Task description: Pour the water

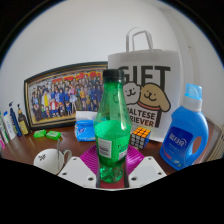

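The gripper (111, 168) clenches the green bottle (112, 125) at lower centre. It looks smooth, slippery plastic; the low body grip seems secure for tipping toward the white mug (48, 158).

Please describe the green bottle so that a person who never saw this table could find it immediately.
Start at the white gift bag standing at the back of the table. In front of it, held in the tongs, stands the green bottle. It alone is clear green plastic with a dark cap; the bottle to its right is blue with a handle.

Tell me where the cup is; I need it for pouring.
In the gripper view, the cup lies tipped on the table, left of the green bottle standing between the tool's fingers.
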Motion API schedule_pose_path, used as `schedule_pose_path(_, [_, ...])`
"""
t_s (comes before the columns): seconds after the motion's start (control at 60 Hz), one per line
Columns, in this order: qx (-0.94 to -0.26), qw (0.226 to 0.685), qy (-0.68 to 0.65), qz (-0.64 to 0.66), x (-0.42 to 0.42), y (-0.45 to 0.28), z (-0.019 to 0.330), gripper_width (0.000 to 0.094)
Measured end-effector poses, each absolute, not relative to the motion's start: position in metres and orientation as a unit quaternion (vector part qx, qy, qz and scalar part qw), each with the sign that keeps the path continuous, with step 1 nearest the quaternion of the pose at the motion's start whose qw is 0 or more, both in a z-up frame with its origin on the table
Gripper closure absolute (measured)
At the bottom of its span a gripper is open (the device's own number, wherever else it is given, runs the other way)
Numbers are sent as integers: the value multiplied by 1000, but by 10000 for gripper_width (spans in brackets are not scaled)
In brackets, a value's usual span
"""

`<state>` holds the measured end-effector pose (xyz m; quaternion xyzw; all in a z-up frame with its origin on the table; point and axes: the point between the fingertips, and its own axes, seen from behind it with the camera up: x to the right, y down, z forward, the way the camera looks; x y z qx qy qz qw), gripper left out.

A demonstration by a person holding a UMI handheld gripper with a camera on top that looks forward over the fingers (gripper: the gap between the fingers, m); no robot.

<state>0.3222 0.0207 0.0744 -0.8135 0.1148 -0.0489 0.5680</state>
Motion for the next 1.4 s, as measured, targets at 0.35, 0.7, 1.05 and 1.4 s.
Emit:
schedule_pose_path(0.35, [-829,547,95,-58,309,11,65,65])
schedule_pose_path(0.7, [-858,498,102,-81,238,-77,123,79])
schedule_pose_path(1.05, [-876,464,109,-79,95,-221,208,84])
schedule_pose_path(1.4, [-872,470,102,-91,38,-281,242,83])
